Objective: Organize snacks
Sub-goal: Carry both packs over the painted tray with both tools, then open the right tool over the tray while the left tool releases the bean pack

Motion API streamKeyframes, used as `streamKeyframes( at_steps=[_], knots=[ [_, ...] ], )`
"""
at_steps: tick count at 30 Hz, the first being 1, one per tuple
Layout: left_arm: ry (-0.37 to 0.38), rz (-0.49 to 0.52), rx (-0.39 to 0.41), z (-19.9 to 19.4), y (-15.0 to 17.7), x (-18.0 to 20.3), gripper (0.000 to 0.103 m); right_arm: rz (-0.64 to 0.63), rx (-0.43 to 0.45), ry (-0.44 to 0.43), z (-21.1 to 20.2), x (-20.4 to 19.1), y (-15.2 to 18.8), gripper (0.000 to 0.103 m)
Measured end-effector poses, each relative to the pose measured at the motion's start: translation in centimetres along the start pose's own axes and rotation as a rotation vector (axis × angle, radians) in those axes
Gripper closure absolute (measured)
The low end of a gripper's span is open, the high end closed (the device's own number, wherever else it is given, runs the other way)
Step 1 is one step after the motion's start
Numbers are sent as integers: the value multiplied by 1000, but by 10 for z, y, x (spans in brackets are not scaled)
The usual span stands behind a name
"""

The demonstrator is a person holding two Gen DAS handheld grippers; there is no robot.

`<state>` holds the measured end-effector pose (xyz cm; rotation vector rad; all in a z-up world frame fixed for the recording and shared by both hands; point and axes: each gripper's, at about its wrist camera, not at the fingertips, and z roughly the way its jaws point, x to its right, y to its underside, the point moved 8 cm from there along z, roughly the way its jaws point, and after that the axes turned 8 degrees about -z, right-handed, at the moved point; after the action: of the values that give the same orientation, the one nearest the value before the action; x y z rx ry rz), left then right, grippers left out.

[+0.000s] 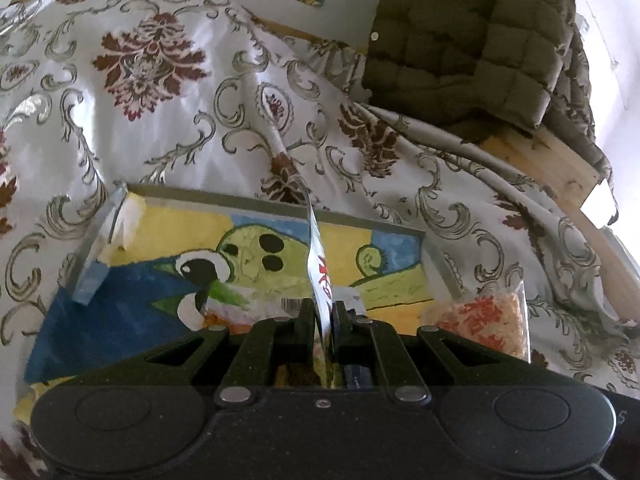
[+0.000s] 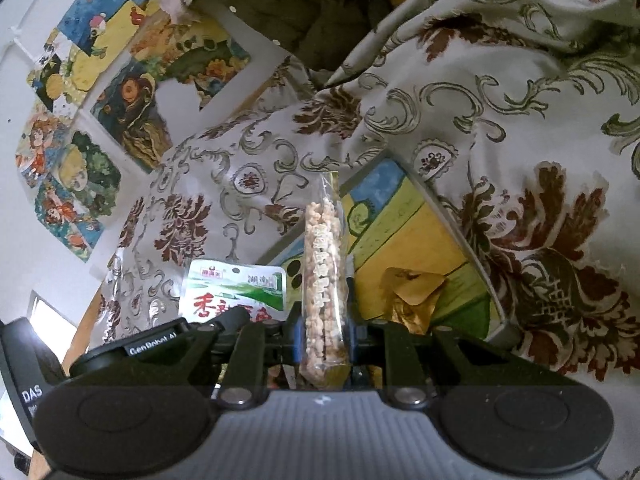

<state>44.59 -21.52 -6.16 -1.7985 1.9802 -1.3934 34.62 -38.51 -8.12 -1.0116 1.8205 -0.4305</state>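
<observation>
My left gripper [image 1: 323, 309] is shut on a thin white and green snack packet [image 1: 318, 256] with red characters, seen edge-on and standing up from the jaws. It hangs over a shallow tray [image 1: 240, 200] with a painted yellow, blue and green bottom. In the right wrist view the same packet [image 2: 236, 292] shows its face beside the left gripper [image 2: 240, 318]. My right gripper [image 2: 325, 320] is shut on a clear packet of puffed-grain bar [image 2: 323, 264], held upright over the tray [image 2: 420, 240]. A crumpled gold wrapper [image 2: 412, 296] lies in the tray. The grain packet [image 1: 492, 320] also shows at the tray's right end.
The tray rests on a rumpled white bedspread [image 1: 160, 120] with brown floral print. An olive quilted jacket [image 1: 472, 40] is heaped at the back right over a wooden bed frame [image 1: 552, 160]. Colourful pictures [image 2: 80, 140] hang on the wall.
</observation>
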Motion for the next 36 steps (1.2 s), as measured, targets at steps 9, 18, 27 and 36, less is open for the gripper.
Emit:
streamKeyframes(
  at_steps=[9,18,27,36],
  knots=[
    [-29,-13,-21,9,8,-10,95,-51,-24,28,5,-1,4,79],
    [-84,-7,-32,9,9,-14,90,-99,-44,70,8,-1,8,76],
    [-135,-17,-25,6,12,-20,47,-125,-8,113,1,4,1,53],
    [-139,-50,15,-16,3,-21,14,-167,44,140,-10,1,-10,23]
  ],
)
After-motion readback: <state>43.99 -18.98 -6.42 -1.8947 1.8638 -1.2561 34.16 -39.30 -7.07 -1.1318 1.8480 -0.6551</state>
